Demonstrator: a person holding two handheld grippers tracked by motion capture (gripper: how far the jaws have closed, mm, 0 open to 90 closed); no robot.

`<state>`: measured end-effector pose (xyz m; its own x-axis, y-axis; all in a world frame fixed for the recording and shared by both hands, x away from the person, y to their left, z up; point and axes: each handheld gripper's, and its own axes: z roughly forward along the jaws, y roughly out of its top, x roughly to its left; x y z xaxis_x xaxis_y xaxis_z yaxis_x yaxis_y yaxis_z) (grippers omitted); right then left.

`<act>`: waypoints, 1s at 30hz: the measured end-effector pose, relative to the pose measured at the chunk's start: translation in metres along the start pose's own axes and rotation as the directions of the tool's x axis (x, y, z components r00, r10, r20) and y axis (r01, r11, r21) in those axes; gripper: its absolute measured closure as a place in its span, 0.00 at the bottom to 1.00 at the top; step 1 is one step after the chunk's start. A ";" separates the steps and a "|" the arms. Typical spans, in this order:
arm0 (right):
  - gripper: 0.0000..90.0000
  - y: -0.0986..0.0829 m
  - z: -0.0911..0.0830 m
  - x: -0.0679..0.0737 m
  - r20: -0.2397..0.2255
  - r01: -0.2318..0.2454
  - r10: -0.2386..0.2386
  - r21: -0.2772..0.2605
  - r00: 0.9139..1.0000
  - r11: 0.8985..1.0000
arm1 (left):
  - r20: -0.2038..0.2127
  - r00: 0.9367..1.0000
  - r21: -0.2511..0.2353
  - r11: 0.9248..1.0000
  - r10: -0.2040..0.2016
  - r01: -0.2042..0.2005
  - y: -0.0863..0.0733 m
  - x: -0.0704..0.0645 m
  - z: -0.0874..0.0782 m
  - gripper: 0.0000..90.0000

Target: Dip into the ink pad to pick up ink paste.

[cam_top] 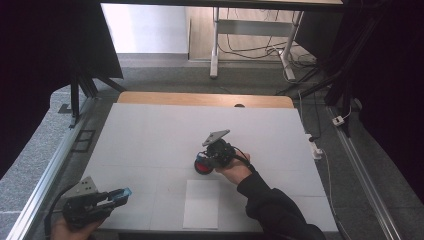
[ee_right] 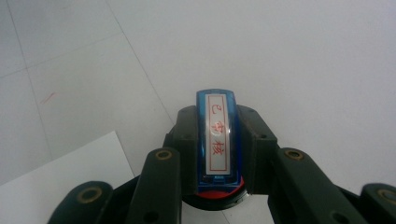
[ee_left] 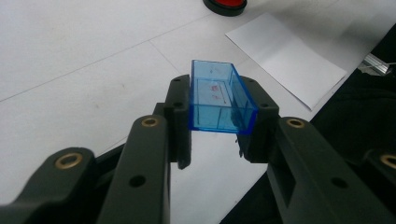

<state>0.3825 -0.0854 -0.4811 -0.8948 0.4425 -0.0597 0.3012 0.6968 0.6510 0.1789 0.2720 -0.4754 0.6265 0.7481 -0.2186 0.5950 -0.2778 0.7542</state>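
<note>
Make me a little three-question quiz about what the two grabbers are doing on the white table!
1. True or false: the left gripper holds a clear blue plastic box-shaped cap.
2. What sits under the blue stamp with the red-lettered white label held by the right gripper? A) a round red ink pad in a black case B) a green bowl C) a metal spoon
3. Fill in: a blank white ______ lies on the white table near the person's edge.

Key: 1 true. 2 A. 3 sheet of paper.
</note>
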 end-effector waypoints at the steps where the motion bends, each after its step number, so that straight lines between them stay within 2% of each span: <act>1: 0.80 0.000 0.000 0.000 -0.001 -0.001 0.001 -0.001 1.000 1.000 | -0.001 1.000 0.001 1.000 0.002 -0.002 0.000 0.000 0.000 0.75; 4: 0.80 -0.001 0.000 -0.002 -0.009 -0.019 0.019 -0.006 1.000 1.000 | -0.001 1.000 0.000 1.000 0.003 -0.003 0.000 0.000 0.000 0.75; 9: 0.80 -0.001 0.000 0.000 0.005 -0.017 0.017 -0.003 1.000 1.000 | -0.001 1.000 0.002 1.000 0.004 -0.004 0.000 0.000 0.001 0.75; 20: 0.79 -0.001 -0.001 0.000 0.003 -0.009 0.009 -0.009 1.000 1.000 | -0.003 1.000 -0.002 1.000 0.005 -0.005 0.000 -0.001 -0.001 0.75; 23: 0.79 0.000 -0.003 0.000 -0.002 -0.010 0.010 -0.022 1.000 1.000 | -0.003 1.000 -0.003 1.000 0.004 -0.004 0.000 -0.001 -0.001 0.75; 26: 0.79 0.003 -0.011 0.000 -0.017 -0.023 0.022 -0.057 1.000 0.998 | -0.003 1.000 -0.003 1.000 0.002 -0.002 -0.001 0.000 -0.001 0.75; 30: 0.79 0.003 -0.013 0.000 -0.018 -0.020 0.019 -0.060 1.000 0.998 | -0.004 1.000 -0.003 1.000 0.002 -0.002 -0.001 -0.001 -0.001 0.75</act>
<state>0.3795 -0.0906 -0.4695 -0.8946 0.4455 -0.0338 0.2986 0.6524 0.6966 0.1777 0.2724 -0.4751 0.6260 0.7497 -0.2146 0.5918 -0.2776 0.7568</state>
